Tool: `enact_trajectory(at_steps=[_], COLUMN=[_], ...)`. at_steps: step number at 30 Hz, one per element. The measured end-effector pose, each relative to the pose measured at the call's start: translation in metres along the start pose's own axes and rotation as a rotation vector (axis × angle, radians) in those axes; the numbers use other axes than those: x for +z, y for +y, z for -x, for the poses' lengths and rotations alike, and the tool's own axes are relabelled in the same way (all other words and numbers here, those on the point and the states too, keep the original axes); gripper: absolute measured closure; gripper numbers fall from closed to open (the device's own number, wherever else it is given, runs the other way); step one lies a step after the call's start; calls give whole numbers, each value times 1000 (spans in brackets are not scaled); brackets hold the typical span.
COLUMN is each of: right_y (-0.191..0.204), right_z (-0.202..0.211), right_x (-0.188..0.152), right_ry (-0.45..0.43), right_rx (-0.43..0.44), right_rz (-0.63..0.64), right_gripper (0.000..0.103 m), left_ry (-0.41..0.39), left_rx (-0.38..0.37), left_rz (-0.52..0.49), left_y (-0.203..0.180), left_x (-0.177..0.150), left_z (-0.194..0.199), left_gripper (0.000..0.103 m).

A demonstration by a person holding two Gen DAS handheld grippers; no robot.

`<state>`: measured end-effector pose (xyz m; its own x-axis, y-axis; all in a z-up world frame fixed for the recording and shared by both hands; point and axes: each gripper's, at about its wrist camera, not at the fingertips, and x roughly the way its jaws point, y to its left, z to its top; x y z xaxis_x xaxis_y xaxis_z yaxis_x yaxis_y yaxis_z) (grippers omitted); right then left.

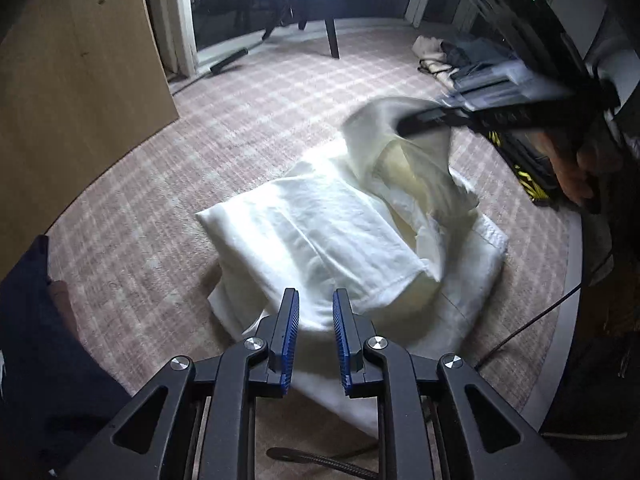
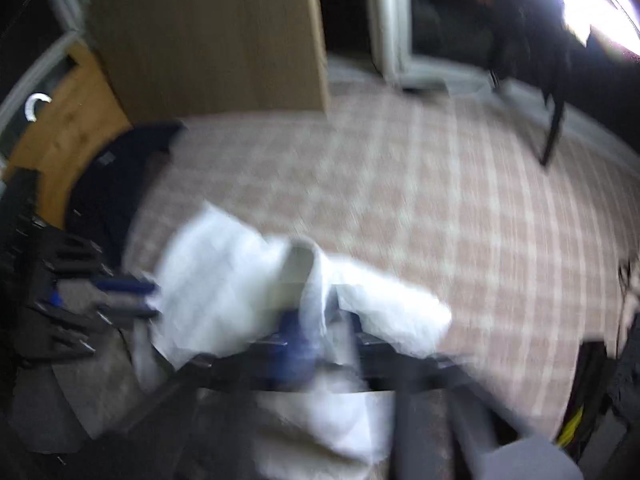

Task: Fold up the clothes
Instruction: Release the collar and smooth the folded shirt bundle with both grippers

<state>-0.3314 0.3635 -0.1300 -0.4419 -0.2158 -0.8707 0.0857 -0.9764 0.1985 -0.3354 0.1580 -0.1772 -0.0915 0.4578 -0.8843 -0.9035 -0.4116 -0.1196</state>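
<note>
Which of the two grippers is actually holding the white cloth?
The right gripper: it lifts a corner of the white cloth. The left gripper is open, holding nothing.

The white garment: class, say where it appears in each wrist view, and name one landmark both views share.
Left wrist view: the white garment lies centre frame on the carpet, one part lifted at upper right.
Right wrist view: the white garment sits lower centre-left, blurred.
Shared landmark: the tan wooden panel, upper left in both.
</note>
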Motion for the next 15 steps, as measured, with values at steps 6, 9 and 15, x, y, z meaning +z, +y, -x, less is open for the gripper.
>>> enact_trajectory(at_steps=[6,9,15], right_y=[-7,-3,-22], right_z=[66,41,65], right_x=[-101,-156,-150], right_ry=[-63,188,103], right_rx=[47,83,-24], right_rz=[-97,-110,-196], right_gripper=[91,62,62], left_ry=[-36,-56,-60], left_rx=[13,15,-41], left_rz=[-23,-38,-66], left_y=[8,12,13], left_x=[-9,-1,26], left_z=[33,39,20], left_gripper=[80,78,77])
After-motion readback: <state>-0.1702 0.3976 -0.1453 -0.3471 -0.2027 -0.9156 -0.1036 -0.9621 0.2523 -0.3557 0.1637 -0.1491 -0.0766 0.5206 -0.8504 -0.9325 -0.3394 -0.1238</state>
